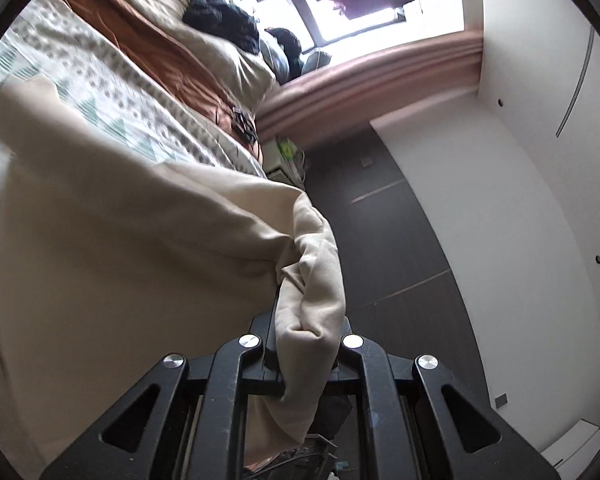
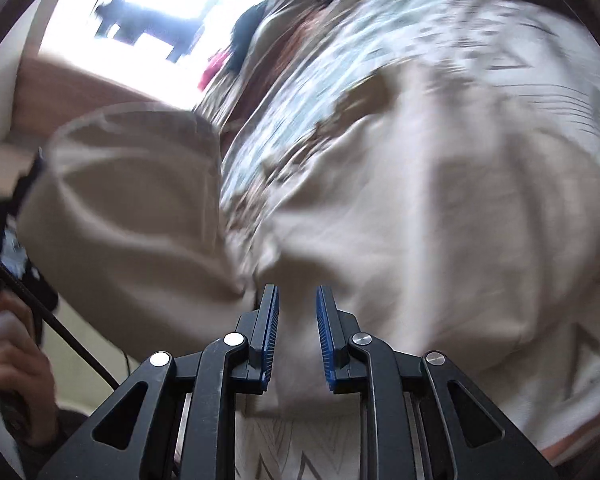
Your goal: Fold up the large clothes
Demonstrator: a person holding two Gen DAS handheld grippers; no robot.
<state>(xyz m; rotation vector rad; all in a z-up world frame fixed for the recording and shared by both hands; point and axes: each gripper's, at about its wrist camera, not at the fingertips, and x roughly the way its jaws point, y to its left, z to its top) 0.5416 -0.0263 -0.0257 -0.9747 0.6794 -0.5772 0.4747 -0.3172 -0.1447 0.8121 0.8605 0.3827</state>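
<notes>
Home bedroom: patterned bedspread [image 1: 112,92], pillows [image 1: 220,52], window [image 1: 340,8], dark wardrobe [image 1: 380,240].

I count one large cream cotton garment [image 1: 148,240] bunched ahead of my two black two-finger grippers, the left gripper [image 1: 304,344] and the right gripper [image 2: 297,320], over one patterned green-and-grey bedspread [image 1: 100,92] beyond.

Each camera sat just behind its own fingers. The left wrist view, rolled sideways, looked along the bed [image 1: 112,92] toward the window [image 1: 340,12]. The right wrist view hung close over the bed's patterned cover. Both shared bed, window and beige garment [image 1: 140,240].
</notes>
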